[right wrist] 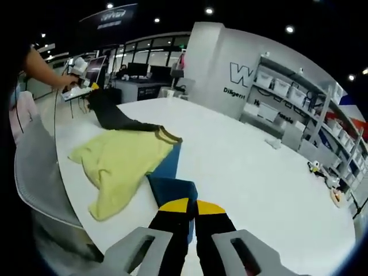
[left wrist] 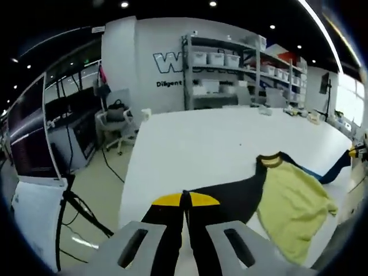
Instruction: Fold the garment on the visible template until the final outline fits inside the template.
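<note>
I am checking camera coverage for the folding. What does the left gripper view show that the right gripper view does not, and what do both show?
Left gripper view alone: an office chair on the floor beside the table and a dark screen on a stand.

Right gripper view alone: a grey chair back at the table edge and a person's arm reaching to the garment's far black sleeve.

Both: the white table, the yellow garment with black and blue sleeves, storage shelves, and each view's own jaws shut on a sleeve cuff.
</note>
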